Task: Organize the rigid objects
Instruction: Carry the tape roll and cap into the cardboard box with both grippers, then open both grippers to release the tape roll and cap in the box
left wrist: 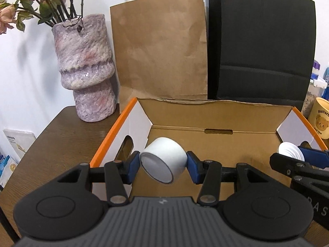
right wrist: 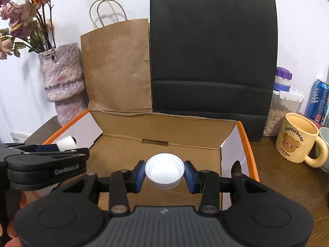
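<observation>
My left gripper (left wrist: 163, 164) is shut on a smooth white cup (left wrist: 164, 161), tilted on its side with the opening facing me, above the left part of an open cardboard box (left wrist: 218, 144). My right gripper (right wrist: 164, 174) is shut on a small white ribbed dish (right wrist: 164, 170), upright, over the right part of the same box (right wrist: 127, 150). The right gripper (left wrist: 296, 156) with its dish (left wrist: 291, 151) shows at the right of the left wrist view. The left gripper (right wrist: 67, 147) with its cup (right wrist: 66, 142) shows at the left of the right wrist view.
The box has orange edges and stands on a brown wooden table (left wrist: 61, 135). Behind it are a pink vase (left wrist: 86, 68) with dried flowers, a brown paper bag (left wrist: 160, 49) and a black paper bag (right wrist: 211, 53). A yellow bear mug (right wrist: 298, 142), a jar and a blue can (right wrist: 318, 100) stand at the right.
</observation>
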Available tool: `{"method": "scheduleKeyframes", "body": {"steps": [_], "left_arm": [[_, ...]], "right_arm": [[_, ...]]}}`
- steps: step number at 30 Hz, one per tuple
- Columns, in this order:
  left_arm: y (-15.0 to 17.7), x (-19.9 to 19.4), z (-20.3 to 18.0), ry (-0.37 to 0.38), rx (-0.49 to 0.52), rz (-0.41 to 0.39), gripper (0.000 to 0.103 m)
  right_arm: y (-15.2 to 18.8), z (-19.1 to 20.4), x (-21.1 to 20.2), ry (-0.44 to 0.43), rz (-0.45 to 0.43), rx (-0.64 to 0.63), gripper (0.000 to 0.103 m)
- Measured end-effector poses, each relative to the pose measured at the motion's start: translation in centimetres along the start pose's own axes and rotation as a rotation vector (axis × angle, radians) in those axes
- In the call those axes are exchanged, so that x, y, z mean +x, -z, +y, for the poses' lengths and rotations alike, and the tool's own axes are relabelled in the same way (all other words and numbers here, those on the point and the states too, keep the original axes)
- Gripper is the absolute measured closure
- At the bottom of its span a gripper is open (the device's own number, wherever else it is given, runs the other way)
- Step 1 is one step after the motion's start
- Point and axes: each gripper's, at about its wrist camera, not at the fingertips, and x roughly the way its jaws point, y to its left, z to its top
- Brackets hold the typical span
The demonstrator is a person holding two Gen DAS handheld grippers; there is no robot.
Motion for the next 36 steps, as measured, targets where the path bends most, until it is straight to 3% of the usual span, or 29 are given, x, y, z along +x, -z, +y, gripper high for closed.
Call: {"method": "scheduleKeyframes", "body": {"steps": [1,2,5,7,9,36], "left_arm": [[0.0,0.0,-0.1,-0.005,0.004,0.001,0.052],[0.1,0.0,-0.1,-0.009,0.008,0.002,0.049],[0.1,-0.1,0.0,-0.02,0.008,-0.005,0.02],[0.1,-0.3,0.1,-0.02,0.009,-0.018,0.014],[0.1,-0.5,0.2,-0.017,0.005,-0.025,0.0],[-0.2,-2.4,0.9,-0.035,-0.005,-0.062,0.0]], "right_arm": [[0.0,0.0,0.0,0.003,-0.001,0.003,0.063],[-0.1,-0.1,-0.1,0.007,-0.002,0.007,0.057],[-0.2,-0.6,-0.2,0.029,-0.018,0.023,0.008],[-0.3,-1.0,-0.3,0.035,-0.023,0.033,0.007],[-0.3,-1.2,-0.4,0.042,-0.025,0.044,0.005],[-0.8,-1.6,-2.4,0.038,-0.064,0.045,0.0]]}}
